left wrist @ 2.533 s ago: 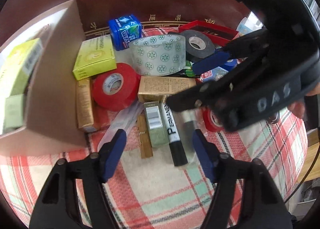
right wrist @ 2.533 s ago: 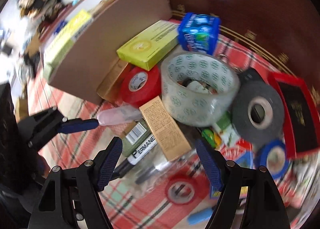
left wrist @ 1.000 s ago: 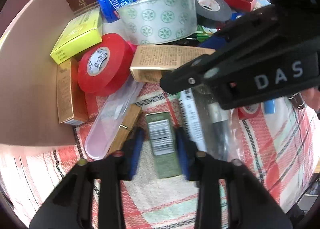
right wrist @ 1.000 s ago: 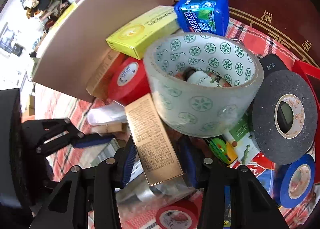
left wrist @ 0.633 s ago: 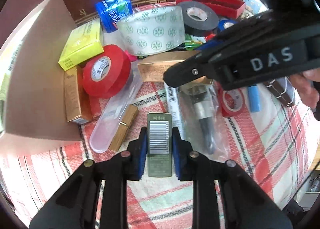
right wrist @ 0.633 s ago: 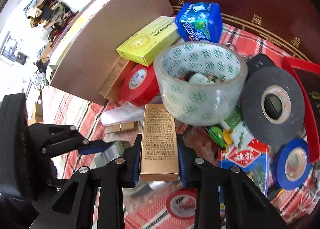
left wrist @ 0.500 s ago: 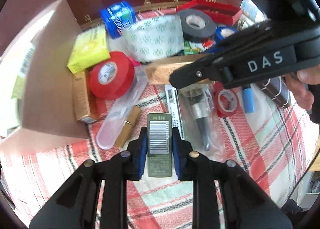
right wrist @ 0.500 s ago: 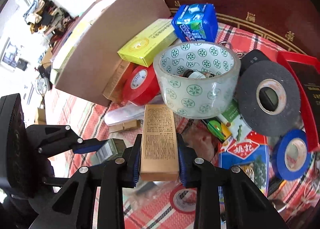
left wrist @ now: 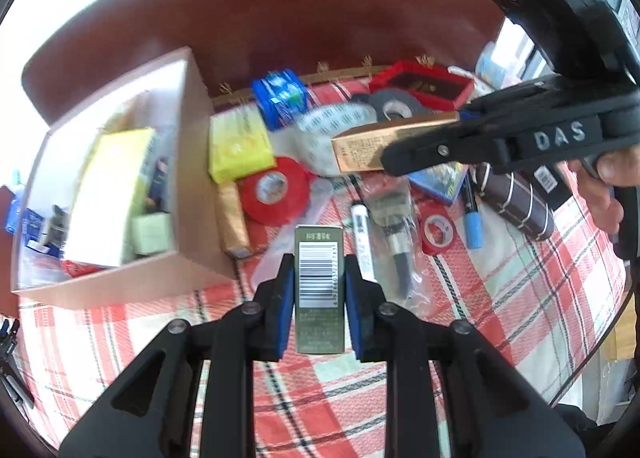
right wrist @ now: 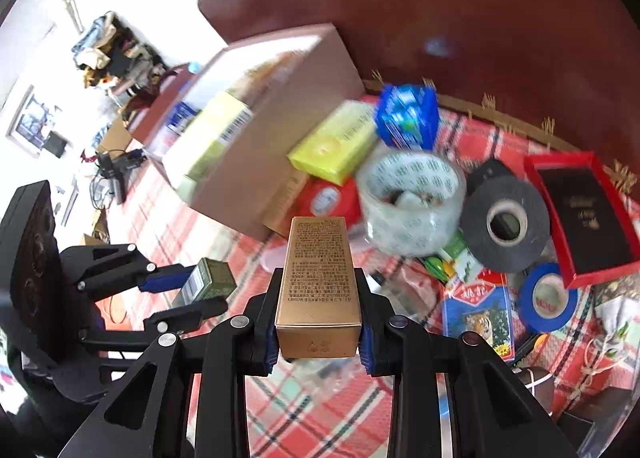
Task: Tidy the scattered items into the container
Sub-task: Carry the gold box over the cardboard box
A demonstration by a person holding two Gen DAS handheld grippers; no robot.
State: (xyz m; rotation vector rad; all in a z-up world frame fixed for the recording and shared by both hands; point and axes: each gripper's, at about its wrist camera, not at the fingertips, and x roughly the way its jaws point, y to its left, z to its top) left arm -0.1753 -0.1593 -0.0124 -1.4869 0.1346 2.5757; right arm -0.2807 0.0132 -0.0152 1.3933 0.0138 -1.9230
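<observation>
My left gripper (left wrist: 319,272) is shut on a small green box (left wrist: 319,286) with a barcode and holds it above the checked cloth; it also shows in the right wrist view (right wrist: 208,280). My right gripper (right wrist: 319,290) is shut on a gold box (right wrist: 318,278), raised above the pile; it shows in the left wrist view (left wrist: 384,146) at upper right. The open cardboard box (left wrist: 196,162) stands at the left and holds several items; in the right wrist view (right wrist: 280,98) it is at upper left.
On the cloth lie a yellow box (left wrist: 238,148), red tape (left wrist: 276,188), clear patterned tape (right wrist: 412,202), black tape (right wrist: 506,222), blue tape (right wrist: 548,302), a blue pack (left wrist: 280,98), a red tray (right wrist: 580,214), a marker (left wrist: 362,234) and a bagged tool (left wrist: 396,242).
Both grippers closed on their boxes, lifted them off the cloth and rose well clear of the pile. The cardboard box's open top has come into view on the left.
</observation>
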